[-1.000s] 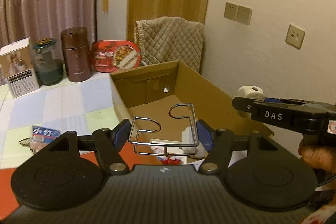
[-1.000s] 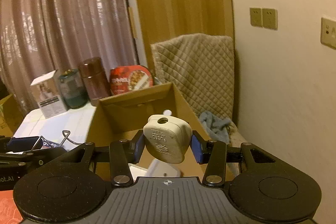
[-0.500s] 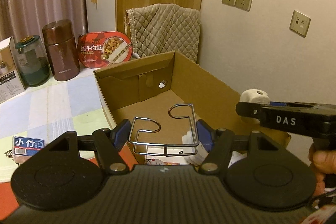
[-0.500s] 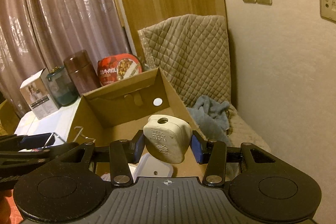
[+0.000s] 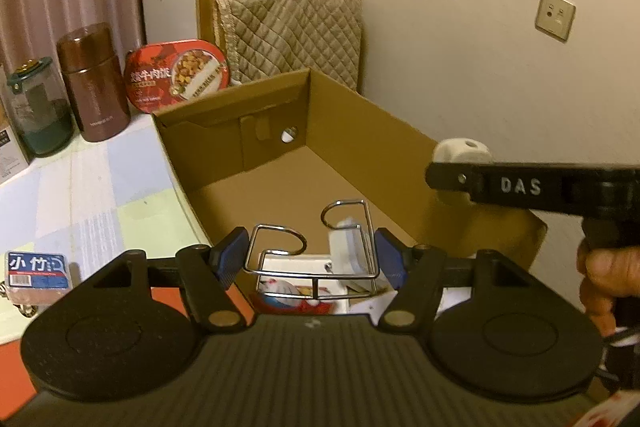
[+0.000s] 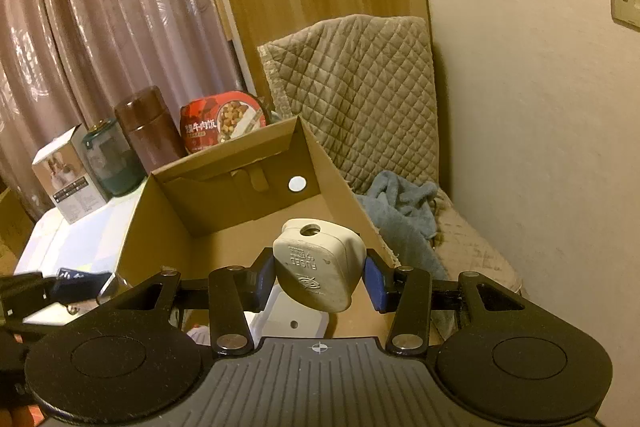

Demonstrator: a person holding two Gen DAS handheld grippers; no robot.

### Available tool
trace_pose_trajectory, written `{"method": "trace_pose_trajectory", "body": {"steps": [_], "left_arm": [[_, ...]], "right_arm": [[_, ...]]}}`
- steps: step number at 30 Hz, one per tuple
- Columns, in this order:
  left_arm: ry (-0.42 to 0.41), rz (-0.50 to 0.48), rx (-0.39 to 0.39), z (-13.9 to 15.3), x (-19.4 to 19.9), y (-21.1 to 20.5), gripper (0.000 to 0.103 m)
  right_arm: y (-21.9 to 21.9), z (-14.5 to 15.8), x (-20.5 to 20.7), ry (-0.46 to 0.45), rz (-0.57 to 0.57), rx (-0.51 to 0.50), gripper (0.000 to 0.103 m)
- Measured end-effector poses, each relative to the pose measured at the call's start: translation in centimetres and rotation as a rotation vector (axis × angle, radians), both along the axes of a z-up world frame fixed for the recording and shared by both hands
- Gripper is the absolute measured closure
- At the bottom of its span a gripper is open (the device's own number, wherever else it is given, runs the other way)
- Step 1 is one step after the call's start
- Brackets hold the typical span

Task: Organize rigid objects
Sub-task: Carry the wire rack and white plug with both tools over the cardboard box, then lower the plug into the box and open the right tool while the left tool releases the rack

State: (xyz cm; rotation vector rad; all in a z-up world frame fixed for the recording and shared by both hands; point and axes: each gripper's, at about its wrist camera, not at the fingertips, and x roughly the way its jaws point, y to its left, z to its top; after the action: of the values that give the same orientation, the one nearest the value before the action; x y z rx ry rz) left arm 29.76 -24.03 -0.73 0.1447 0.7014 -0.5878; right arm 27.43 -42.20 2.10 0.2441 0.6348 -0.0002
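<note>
My left gripper [image 5: 312, 259] is shut on a chrome wire rack [image 5: 280, 271], its blue pads pressing the rack's two sides. It hangs over the near end of an open cardboard box [image 5: 360, 131]. My right gripper [image 6: 320, 275] is shut on a white fused plug [image 6: 318, 263], held above the same cardboard box [image 6: 240, 195] near its right wall. In the left wrist view the right gripper [image 5: 460, 179] reaches in from the right with the white plug [image 5: 462, 149] showing above its finger. White items and a red-and-white packet [image 5: 288, 291] lie on the box floor.
On the table behind the box stand a brown canister [image 5: 94, 83], a green-lidded glass jar [image 5: 38, 111] and a red meal box [image 5: 176, 75]. A blue packet [image 5: 36, 269] lies at the left. A quilted chair [image 6: 360, 87] with a blue towel [image 6: 404, 211] stands beside the wall.
Both grippers have come forward and down over the box, which now sits larger and lower in both views. The rack and the plug stay gripped as before.
</note>
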Motion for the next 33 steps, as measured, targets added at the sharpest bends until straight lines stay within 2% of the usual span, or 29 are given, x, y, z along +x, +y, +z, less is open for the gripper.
{"method": "trace_pose_trajectory", "body": {"steps": [3, 5, 17, 33], "left_arm": [[0.002, -0.004, -0.009, 0.1, -0.3, 0.0, 0.037], [0.002, 0.004, -0.013, 0.3, -0.5, 0.2, 0.032], [-0.023, 0.061, -0.034, 1.9, -0.5, 2.0, 0.032], [-0.022, 0.079, -0.042, 1.9, -0.4, 2.7, 0.032]], "right_arm": [[-0.1, -0.1, 0.0, 0.005, -0.002, 0.007, 0.060], [-0.1, -0.1, 0.0, 0.006, -0.004, 0.009, 0.060], [0.6, -0.4, 0.2, 0.030, 0.034, 0.019, 0.060], [1.2, -1.6, 0.7, 0.083, 0.052, -0.011, 0.060]]}}
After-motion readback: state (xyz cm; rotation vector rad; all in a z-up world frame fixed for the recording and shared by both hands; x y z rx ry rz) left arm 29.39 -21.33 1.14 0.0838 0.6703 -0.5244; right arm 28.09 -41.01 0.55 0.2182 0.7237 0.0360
